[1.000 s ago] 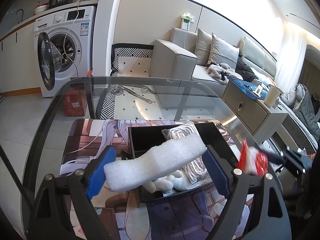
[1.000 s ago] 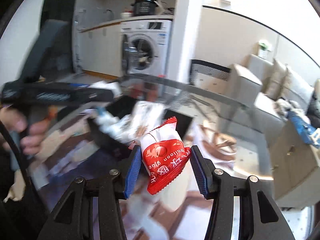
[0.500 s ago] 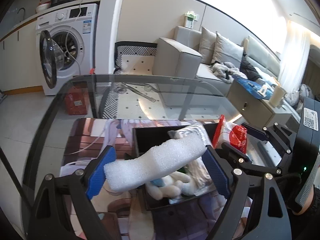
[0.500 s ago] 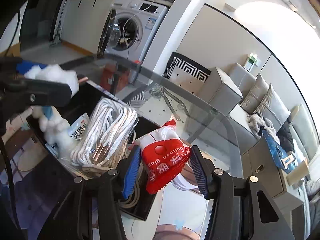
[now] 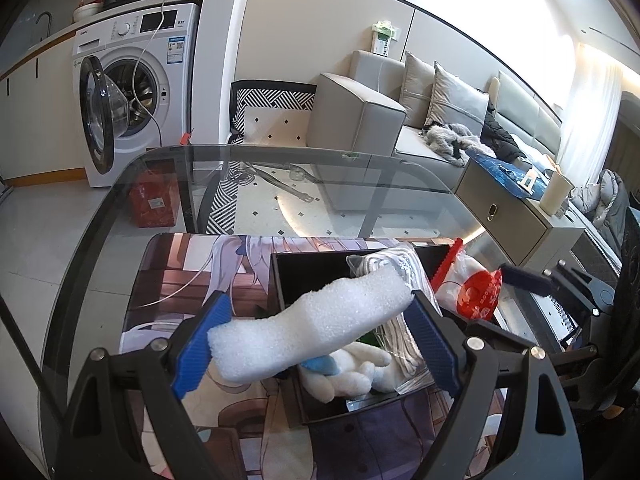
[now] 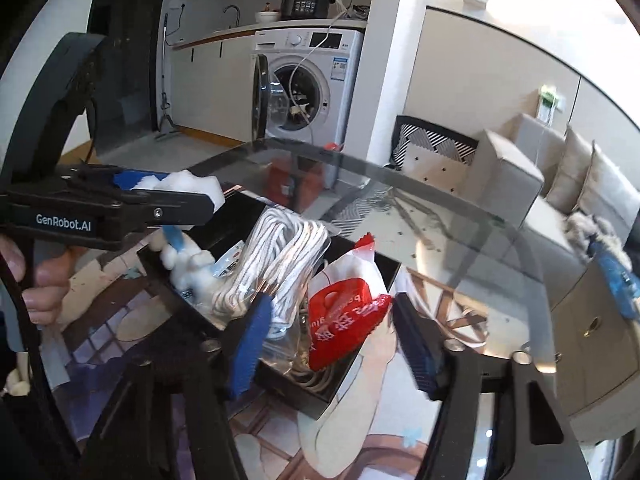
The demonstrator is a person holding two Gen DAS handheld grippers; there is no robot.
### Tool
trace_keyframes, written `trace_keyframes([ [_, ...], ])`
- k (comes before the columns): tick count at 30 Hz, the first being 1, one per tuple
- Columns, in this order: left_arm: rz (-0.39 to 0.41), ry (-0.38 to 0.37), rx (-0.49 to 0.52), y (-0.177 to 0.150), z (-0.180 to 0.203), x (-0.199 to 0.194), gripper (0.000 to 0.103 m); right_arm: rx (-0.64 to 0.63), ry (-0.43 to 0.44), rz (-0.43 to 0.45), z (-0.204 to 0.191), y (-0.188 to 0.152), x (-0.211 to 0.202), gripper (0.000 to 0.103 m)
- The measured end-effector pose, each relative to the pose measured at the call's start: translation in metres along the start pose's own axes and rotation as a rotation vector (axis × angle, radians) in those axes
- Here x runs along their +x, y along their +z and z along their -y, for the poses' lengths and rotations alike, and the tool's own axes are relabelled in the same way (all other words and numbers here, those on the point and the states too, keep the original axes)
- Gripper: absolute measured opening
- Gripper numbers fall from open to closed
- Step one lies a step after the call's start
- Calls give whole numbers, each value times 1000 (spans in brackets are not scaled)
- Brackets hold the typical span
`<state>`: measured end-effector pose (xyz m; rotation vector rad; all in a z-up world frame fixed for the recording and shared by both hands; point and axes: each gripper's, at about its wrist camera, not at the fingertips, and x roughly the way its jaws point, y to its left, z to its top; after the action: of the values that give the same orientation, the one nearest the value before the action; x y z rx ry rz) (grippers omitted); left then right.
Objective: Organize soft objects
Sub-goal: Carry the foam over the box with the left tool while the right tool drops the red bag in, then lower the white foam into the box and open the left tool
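My right gripper (image 6: 332,332) is opening, dropping the red packet (image 6: 344,316) into the black box (image 6: 320,400); I'd clear before my left gripper (image 5: 316,344), clamping the foam strip (image 5: 316,326), follows.

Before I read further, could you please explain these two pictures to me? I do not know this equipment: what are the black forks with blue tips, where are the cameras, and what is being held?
There is no robot here. A person holds one two-finger tool in each hand, and a wide-angle camera on each tool looks forward along its fingers, so both pictures look curved.

In the left camera's picture, the left tool grips a white foam piece between its blue pads.

In the right camera's picture, the right tool is opening around a red and white packet, just above a black box.

The box stands on a printed mat on a glass table. Inside lie a bagged white rope and a white plush toy.
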<state>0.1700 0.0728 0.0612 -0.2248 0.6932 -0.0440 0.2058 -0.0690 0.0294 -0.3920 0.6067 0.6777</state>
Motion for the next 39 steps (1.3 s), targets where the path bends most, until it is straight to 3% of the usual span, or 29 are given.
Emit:
trace_keyframes([
  [7, -1, 0, 1, 0, 0, 1, 88, -6, 74, 1, -8, -9, -9, 31],
  [11, -3, 1, 10, -1, 1, 2, 88, -3, 69, -31, -11, -14, -2, 31],
  [14, -1, -1, 20, -1, 3, 3, 88, 13, 62, 0, -9, -12, -10, 31],
  [24, 20, -48, 49, 3, 16, 8, 88, 68, 24, 47, 4, -20, -34, 35],
  [31, -4, -41, 122, -4, 32, 21, 90, 117, 11, 61, 14, -30, -43, 48],
  [36, -3, -76, 117, -4, 31, 17, 101, 140, 0, 67, 18, -36, -47, 53],
  [39, 10, -79, 129, -4, 31, 11, 103, 149, -3, 68, 18, -38, -48, 62],
])
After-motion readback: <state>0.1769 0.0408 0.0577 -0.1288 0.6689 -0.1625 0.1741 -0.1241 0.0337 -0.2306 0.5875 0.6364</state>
